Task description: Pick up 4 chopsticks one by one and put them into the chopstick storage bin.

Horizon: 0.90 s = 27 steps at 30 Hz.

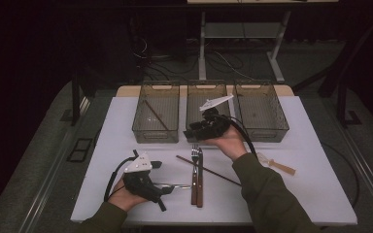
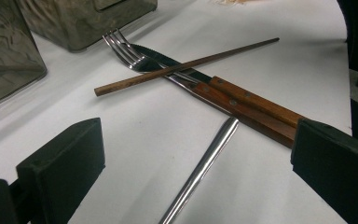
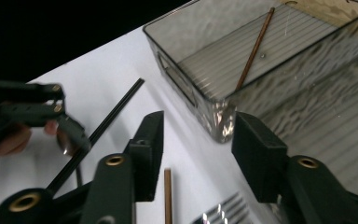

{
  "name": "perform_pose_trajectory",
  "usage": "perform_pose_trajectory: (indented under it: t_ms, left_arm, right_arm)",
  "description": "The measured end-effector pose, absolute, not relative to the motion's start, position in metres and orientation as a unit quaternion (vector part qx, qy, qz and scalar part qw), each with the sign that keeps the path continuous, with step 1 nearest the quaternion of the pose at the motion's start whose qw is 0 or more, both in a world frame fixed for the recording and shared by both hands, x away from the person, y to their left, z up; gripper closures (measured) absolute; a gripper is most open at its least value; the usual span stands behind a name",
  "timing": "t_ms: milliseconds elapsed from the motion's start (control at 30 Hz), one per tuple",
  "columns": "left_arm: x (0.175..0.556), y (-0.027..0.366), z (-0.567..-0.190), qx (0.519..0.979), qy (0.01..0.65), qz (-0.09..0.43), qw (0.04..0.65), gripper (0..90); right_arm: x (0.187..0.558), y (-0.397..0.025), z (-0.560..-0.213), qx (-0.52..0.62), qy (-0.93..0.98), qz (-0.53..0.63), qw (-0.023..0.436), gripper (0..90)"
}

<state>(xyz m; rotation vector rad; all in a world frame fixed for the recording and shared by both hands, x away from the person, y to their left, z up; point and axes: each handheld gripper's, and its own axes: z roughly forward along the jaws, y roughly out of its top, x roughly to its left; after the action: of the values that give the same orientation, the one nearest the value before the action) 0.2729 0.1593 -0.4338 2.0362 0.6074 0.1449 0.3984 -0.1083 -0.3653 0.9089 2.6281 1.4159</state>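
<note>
On a white desk in a dark room, the left gripper, jaws spread, straddled a steel handle lying beside the fork and knife; closing squarely across it, low to the desk, looked wisest. The right gripper, jaws spread and empty, hovered by the left bin.
</note>
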Motion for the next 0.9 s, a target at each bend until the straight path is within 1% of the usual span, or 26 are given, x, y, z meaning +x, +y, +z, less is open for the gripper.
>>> perform_pose_trajectory:
  t_ms: [100,400,900]
  left_arm:
    - [0.273,0.160,-0.434,0.838,0.247,0.061,0.482,1.5]
    - [0.274,0.160,-0.434,0.839,0.250,0.065,0.479,1.2]
    - [0.275,0.159,-0.436,0.840,0.252,0.068,0.476,0.8]
  right_arm:
    - [0.393,-0.121,-0.366,0.289,0.840,0.459,0.013,49.4]
    - [0.375,-0.155,-0.371,0.275,0.836,0.474,0.022,46.7]
    - [0.341,-0.190,-0.387,0.259,0.843,0.470,0.026,44.3]
